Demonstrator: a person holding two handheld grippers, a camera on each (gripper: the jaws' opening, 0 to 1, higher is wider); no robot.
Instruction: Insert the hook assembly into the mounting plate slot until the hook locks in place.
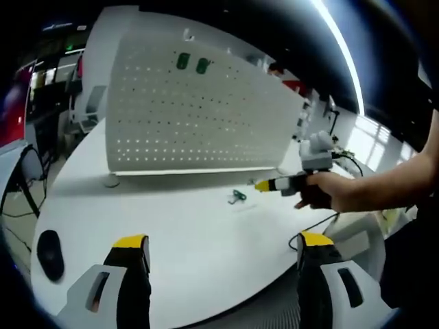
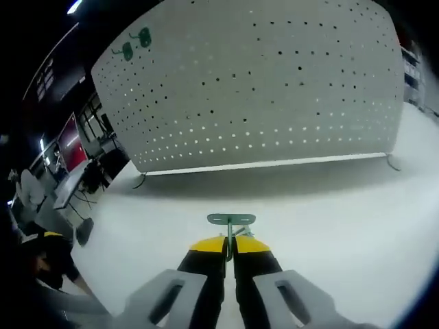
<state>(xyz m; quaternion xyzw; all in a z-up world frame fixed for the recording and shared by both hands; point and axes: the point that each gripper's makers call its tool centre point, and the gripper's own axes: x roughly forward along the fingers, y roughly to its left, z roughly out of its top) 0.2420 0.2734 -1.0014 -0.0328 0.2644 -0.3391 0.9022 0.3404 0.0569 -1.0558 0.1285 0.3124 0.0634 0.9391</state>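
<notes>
White bench (image 1: 185,233) carrying upright perforated mounting plate (image 1: 199,110), two green hooks (image 1: 192,64) already seated near its top edge. Left claw (image 1: 223,250) spread wide, holding nothing, low over the near bench edge. Green hook assembly (image 2: 231,221) lying on the bench before the plate, well apart from it. Right claw (image 2: 229,248) closed narrow on the hook assembly's stem, gripped by a hand (image 1: 322,192).

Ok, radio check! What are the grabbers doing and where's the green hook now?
Left gripper open, empty, low over the white table. Right gripper shut on green hook, facing the pegboard. Two green hooks already up there. Path clear.
</notes>
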